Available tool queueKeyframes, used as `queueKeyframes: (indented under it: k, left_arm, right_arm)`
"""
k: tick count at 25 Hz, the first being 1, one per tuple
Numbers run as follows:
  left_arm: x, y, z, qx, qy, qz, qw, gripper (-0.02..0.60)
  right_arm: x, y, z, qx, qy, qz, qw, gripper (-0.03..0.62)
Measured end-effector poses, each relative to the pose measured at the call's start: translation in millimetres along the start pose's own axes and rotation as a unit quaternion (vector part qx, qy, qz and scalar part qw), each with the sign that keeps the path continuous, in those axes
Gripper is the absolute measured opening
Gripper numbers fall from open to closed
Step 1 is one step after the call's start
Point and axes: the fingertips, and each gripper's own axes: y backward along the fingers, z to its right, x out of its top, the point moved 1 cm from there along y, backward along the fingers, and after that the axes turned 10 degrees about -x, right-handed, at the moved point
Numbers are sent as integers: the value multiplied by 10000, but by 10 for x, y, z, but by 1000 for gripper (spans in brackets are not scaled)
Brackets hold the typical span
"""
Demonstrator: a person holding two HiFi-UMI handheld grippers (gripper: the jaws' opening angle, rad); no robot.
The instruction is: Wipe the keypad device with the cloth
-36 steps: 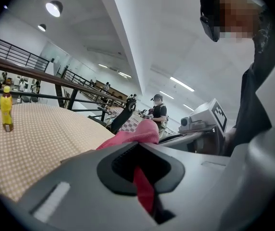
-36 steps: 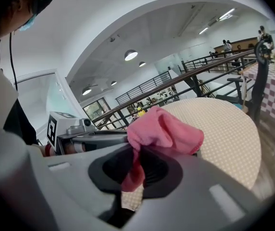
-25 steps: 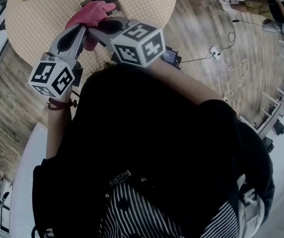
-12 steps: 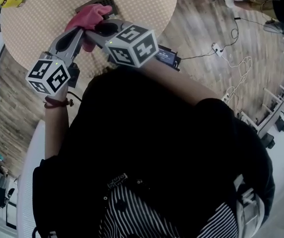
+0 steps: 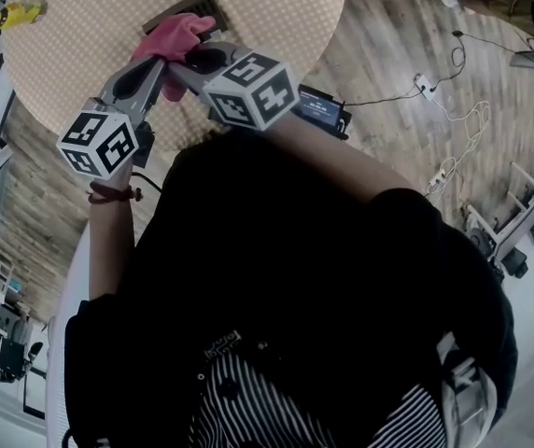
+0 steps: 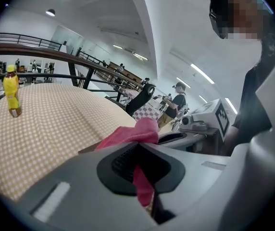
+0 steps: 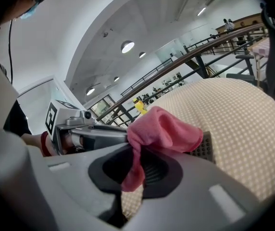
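Note:
A pink cloth is bunched over the near end of a dark keypad device on the round checkered table. My left gripper reaches up to the cloth from the lower left and my right gripper from the right; their tips meet at it. In the left gripper view a fold of the cloth hangs pinched in the left gripper. The right gripper likewise pinches the cloth, with the keypad's dotted grid showing behind it.
A yellow bottle stands at the table's far left edge. On the wooden floor to the right lie a black box, a white power strip with cables and a wheeled rack. People sit in the background.
The head camera has shifted a little. Both grippers stay together on the pink cloth over the keypad, with hardly any movement.

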Motion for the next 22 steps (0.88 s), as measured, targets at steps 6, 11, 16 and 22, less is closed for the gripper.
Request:
queueKeyframes:
  k: [6,11,16,22]
  left_arm:
    - [-32,-28,-16,-130,-126,-463,9988,5]
    - [13,-131,-171,-108,-663,-1020,9925,5]
    - [226,-247,-445,-21,-791,-1116,9906,5]
    - [350,-467,-784,99,-716,-1307,9888,5]
  right_arm:
    - [-33,-37,17,-27,-17,-79,10000,48]
    - [-76,-197,177,-63,45,-185,9998,48]
    - [-298,-321,294,-144,-183,-706,9972,48]
    - [-493,-399,337,-154,-155,-941,9953,47]
